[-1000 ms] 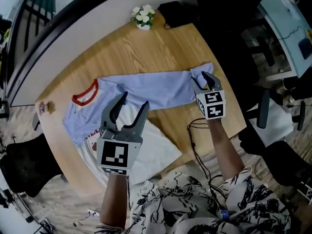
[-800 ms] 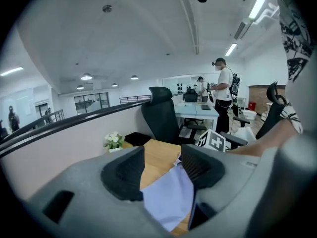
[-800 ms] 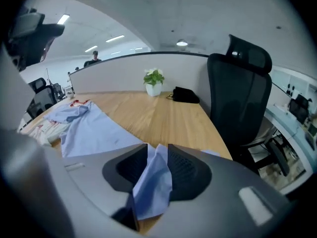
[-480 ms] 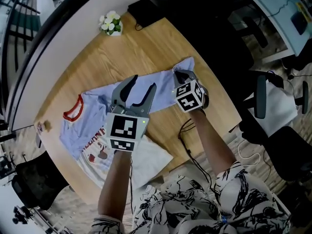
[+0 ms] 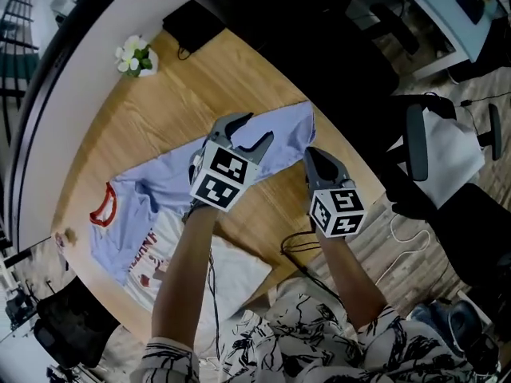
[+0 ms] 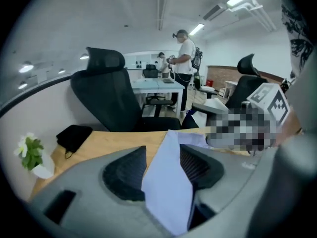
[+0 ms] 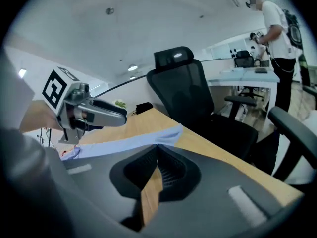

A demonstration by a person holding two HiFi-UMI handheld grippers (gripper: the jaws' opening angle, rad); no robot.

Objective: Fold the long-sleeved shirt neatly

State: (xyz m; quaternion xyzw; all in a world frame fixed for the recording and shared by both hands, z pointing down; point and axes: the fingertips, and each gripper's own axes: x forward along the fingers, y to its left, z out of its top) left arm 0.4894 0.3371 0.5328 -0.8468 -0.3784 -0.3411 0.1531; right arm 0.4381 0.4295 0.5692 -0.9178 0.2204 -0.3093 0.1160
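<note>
The long-sleeved shirt lies flat on the round wooden table. It has a red collar, a white body and light blue sleeves. One blue sleeve stretches out to the right. My left gripper hovers low over that sleeve, its jaws apart. In the left gripper view the sleeve fills the gap of the left gripper. My right gripper is shut, just off the sleeve's near corner. In the right gripper view the right gripper has its tips together, with the sleeve beyond them and no fabric seen between them.
A small pot of white flowers and a black pouch sit at the table's far side. A black cable runs over the near edge. Office chairs stand to the right. A person stands far back.
My left gripper has swung right and down, from over the shirt's body to over the sleeve. My right gripper has shut and drawn back from the cuff toward the table's near edge.
</note>
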